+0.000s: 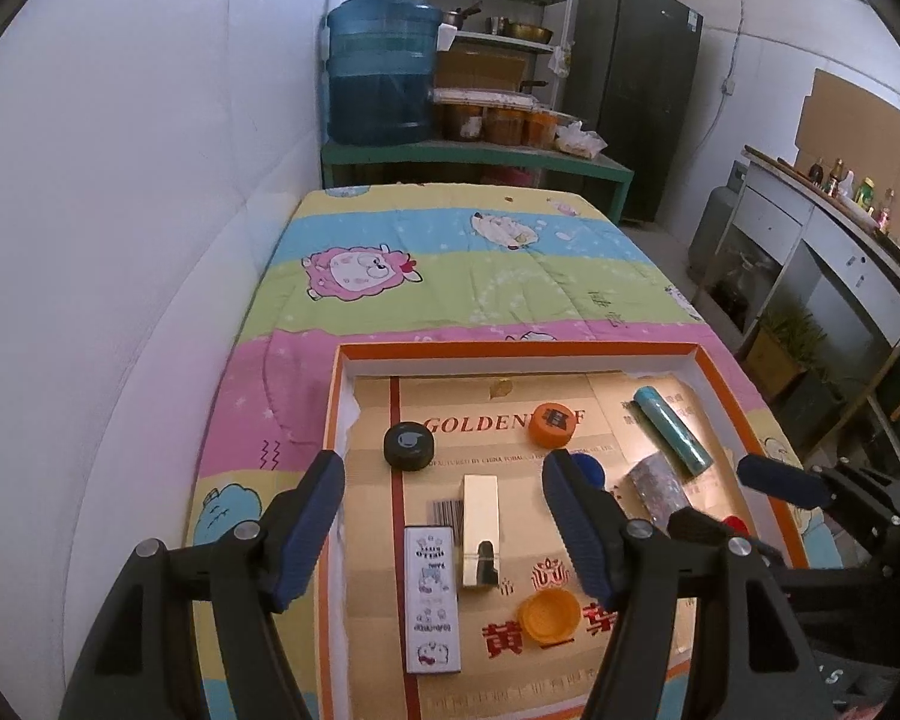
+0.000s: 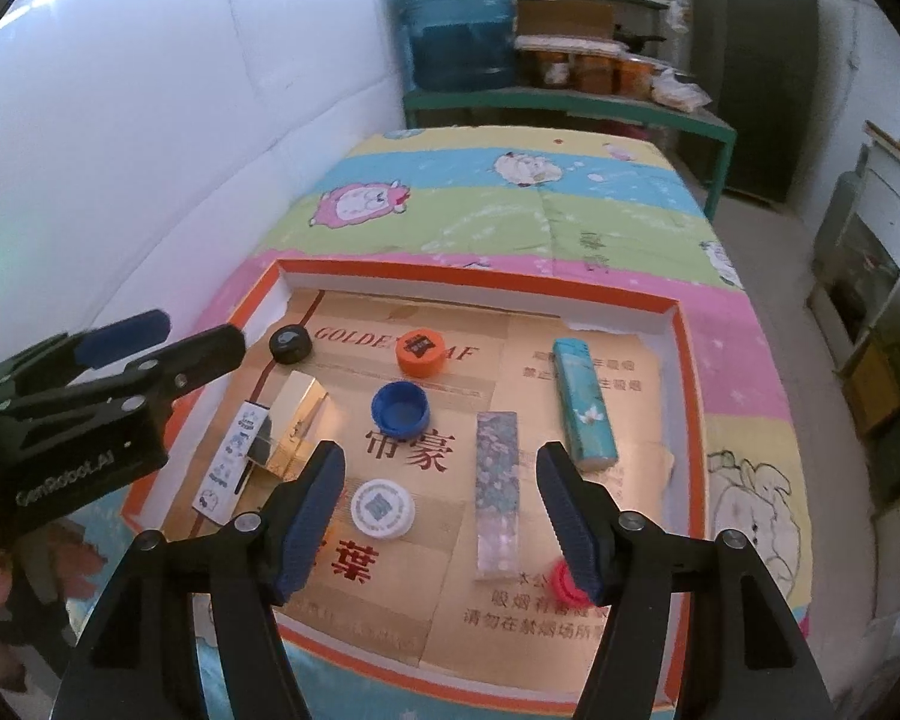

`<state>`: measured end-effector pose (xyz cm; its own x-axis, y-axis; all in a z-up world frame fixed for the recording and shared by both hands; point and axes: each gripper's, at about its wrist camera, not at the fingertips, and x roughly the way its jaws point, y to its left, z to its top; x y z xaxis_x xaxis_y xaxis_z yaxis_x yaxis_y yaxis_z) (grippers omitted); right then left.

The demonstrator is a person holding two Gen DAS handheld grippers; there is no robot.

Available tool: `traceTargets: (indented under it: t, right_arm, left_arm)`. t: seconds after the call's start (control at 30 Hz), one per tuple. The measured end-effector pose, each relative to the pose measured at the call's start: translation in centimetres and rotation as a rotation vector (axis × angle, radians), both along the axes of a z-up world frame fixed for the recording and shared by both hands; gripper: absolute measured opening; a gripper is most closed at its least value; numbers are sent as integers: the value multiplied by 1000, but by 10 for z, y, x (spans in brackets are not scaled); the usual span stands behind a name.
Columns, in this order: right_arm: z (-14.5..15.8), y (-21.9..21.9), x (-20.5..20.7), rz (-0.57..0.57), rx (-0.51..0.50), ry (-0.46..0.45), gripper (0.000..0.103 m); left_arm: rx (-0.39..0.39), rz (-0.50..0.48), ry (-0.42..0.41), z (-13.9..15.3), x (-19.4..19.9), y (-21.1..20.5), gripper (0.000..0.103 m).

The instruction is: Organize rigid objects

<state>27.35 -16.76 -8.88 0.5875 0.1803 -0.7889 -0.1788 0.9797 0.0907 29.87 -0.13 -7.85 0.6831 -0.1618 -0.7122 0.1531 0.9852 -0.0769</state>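
Right wrist view shows your right gripper spread wide and empty, reaching toward the white cap just ahead between its fingers inside the orange tray; lower, then close.

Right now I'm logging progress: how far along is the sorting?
Hardly begun, by the look of it. Caps and lighters all sit inside the tray, but mixed: the blue cap and white cap lie among the teal lighter and gold lighter. Left gripper and right gripper are open, holding nothing. Grouping remains.
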Motion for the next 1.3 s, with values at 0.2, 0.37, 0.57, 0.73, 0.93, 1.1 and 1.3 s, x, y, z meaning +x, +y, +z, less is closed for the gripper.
traceTargets:
  t: [0.2, 0.37, 0.57, 0.73, 0.93, 1.1, 1.3]
  right_arm:
    - [9, -4, -15, -21, 0, -34, 68]
    - [13, -2, -26, -32, -4, -53, 68]
    - [21, -3, -39, -52, -12, -90, 68]
    - [31, -2, -50, -61, -17, -121, 68]
    - [39, -2, -63, -68, -6, -134, 68]
    - [42, -5, -72, -82, 1, -140, 68]
    - [52, -5, -89, -91, -6, -168, 68]
  left_arm:
    - [-25, -6, 10, 1, -13, 1, 68]
    - [-16, 8, -14, 5, -29, 1, 68]
    - [-10, 22, -34, 12, -46, 3, 68]
    - [4, 31, -57, 19, -58, 3, 68]
    - [11, 31, -82, 27, -73, 4, 68]
    - [5, 33, -103, 34, -87, 6, 68]
    - [9, 42, -135, 43, -105, 5, 68]
